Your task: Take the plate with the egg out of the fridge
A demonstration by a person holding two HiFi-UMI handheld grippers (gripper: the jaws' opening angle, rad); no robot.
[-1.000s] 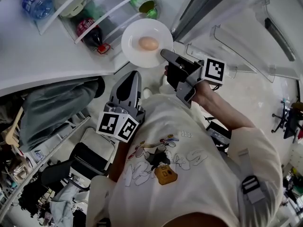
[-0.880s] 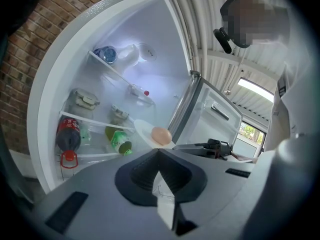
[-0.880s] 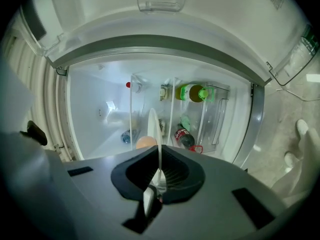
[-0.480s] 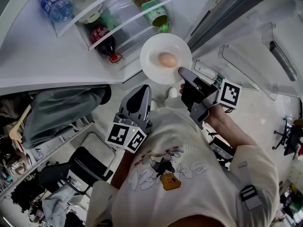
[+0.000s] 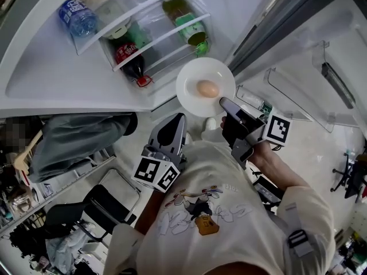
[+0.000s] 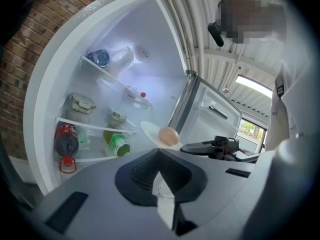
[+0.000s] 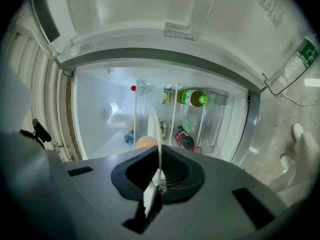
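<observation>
A white plate (image 5: 198, 76) with a brown egg (image 5: 207, 88) on it hangs in the air in front of the open fridge (image 5: 51, 67). My right gripper (image 5: 223, 103) is shut on the plate's near rim. In the right gripper view the plate (image 7: 153, 126) stands edge-on between the jaws of the right gripper (image 7: 158, 153), the egg (image 7: 145, 142) to its left. My left gripper (image 5: 175, 120) is below and left of the plate, shut and empty. From the left gripper (image 6: 159, 153) I see plate (image 6: 150, 132), egg (image 6: 168, 135) and the right gripper (image 6: 200, 147).
Fridge shelves hold a cola bottle (image 5: 129, 59), a green bottle (image 5: 186, 22) and a water bottle (image 5: 76, 16). The open fridge door (image 5: 298, 67) with its clear bins stands at the right. A person in grey (image 5: 74, 136) stands at the left, above a black chair (image 5: 109, 205).
The right gripper has drawn the plate with the egg a little farther out from the fridge shelves. The left gripper has kept its place. The head view has shifted.
</observation>
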